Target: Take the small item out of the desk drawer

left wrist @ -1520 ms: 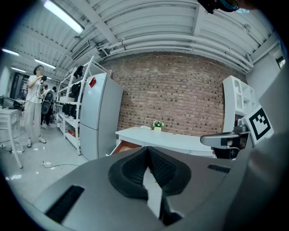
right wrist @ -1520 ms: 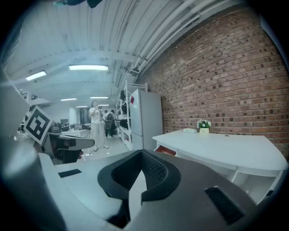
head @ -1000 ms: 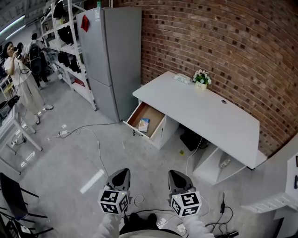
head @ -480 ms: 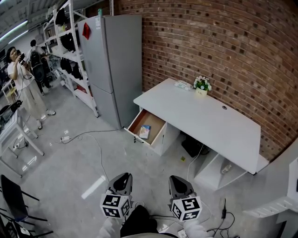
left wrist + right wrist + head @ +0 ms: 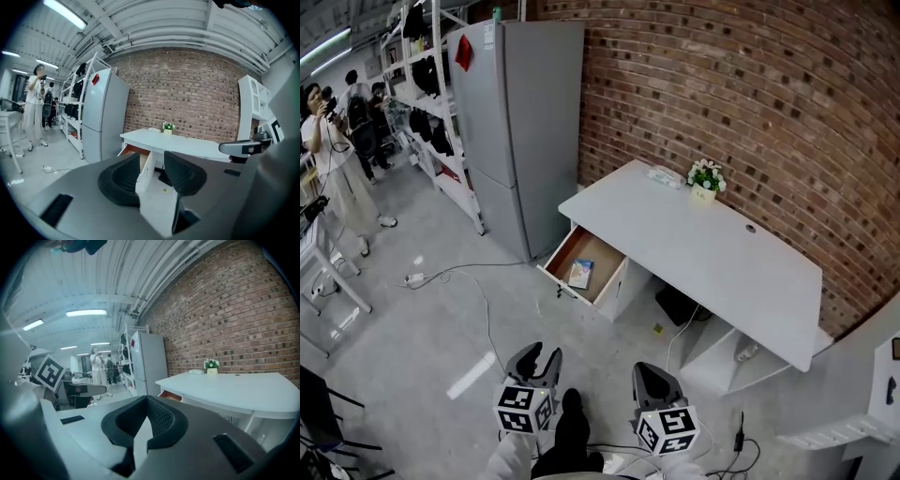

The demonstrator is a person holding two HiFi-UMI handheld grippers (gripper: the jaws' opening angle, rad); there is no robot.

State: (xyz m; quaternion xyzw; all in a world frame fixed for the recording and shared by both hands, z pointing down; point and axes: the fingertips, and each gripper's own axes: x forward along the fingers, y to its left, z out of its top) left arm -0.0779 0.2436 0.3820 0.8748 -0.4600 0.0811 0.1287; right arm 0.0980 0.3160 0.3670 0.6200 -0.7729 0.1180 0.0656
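The white desk (image 5: 703,239) stands against the brick wall with its wooden drawer (image 5: 598,282) pulled open at the left end. A small light-blue item (image 5: 579,274) lies flat in it. Both grippers hang low at the bottom of the head view, far from the desk. The jaws of my left gripper (image 5: 538,358) are opening, and there is nothing in the gap. My right gripper (image 5: 654,379) is shut and empty. The left gripper view shows the left gripper (image 5: 152,164) aimed toward the drawer (image 5: 133,151). The right gripper (image 5: 146,401) has its tips together.
A grey fridge (image 5: 516,122) stands left of the desk, with metal shelves (image 5: 422,66) behind it. A person (image 5: 333,141) stands far left. Cables (image 5: 450,274) trail over the concrete floor. A small flower pot (image 5: 705,178) sits on the desk's back edge.
The left gripper's jaws have parted from shut. Both grippers have sunk slightly lower in the head view, and a dark shoe now shows between them.
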